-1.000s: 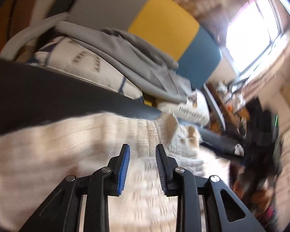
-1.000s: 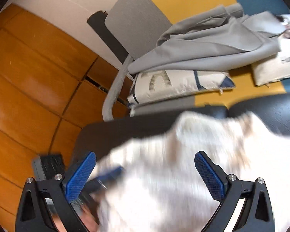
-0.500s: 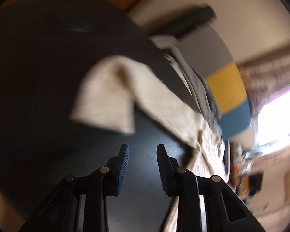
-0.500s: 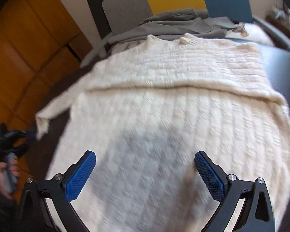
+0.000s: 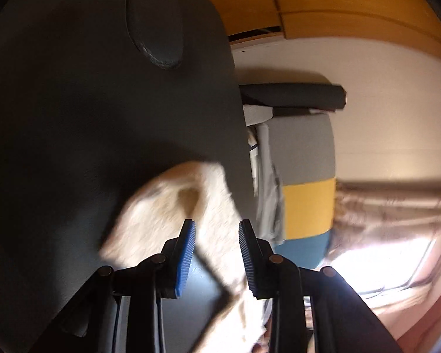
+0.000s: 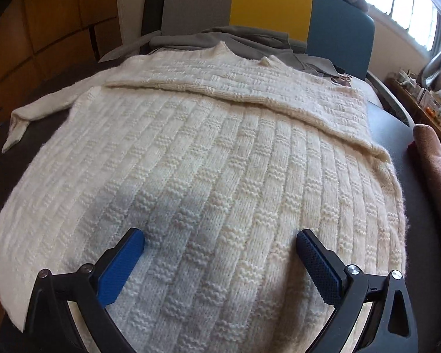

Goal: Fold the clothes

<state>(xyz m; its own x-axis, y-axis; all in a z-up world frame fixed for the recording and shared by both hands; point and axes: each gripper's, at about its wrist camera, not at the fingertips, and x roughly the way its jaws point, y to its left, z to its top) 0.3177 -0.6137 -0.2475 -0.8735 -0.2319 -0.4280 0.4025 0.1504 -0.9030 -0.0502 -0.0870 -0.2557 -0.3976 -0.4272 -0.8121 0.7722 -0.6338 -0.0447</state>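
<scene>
A cream knitted sweater (image 6: 208,153) lies flat on the dark table (image 6: 397,135). One sleeve is folded across its chest. The other sleeve (image 6: 44,108) stretches out to the left. My right gripper (image 6: 219,235) hovers open and wide above the lower body of the sweater, with nothing between its fingers. In the left wrist view the picture is rolled sideways. The blurred cuff end of the loose sleeve (image 5: 161,206) lies on the table just beyond my left gripper (image 5: 217,223). Its blue pads stand a little apart and do not press on the sleeve.
A seat back with grey, yellow and blue panels (image 6: 270,3) stands behind the table, with a grey garment (image 6: 235,39) heaped on it. A brown cloth (image 6: 432,153) lies at the table's right edge. Wooden cabinets (image 6: 44,29) fill the left. A cluttered shelf (image 6: 426,100) sits under the window.
The left gripper has rolled and swung off the sweater's body to the sleeve's cuff. The right gripper has moved from the table's left end to above the sweater's lower body.
</scene>
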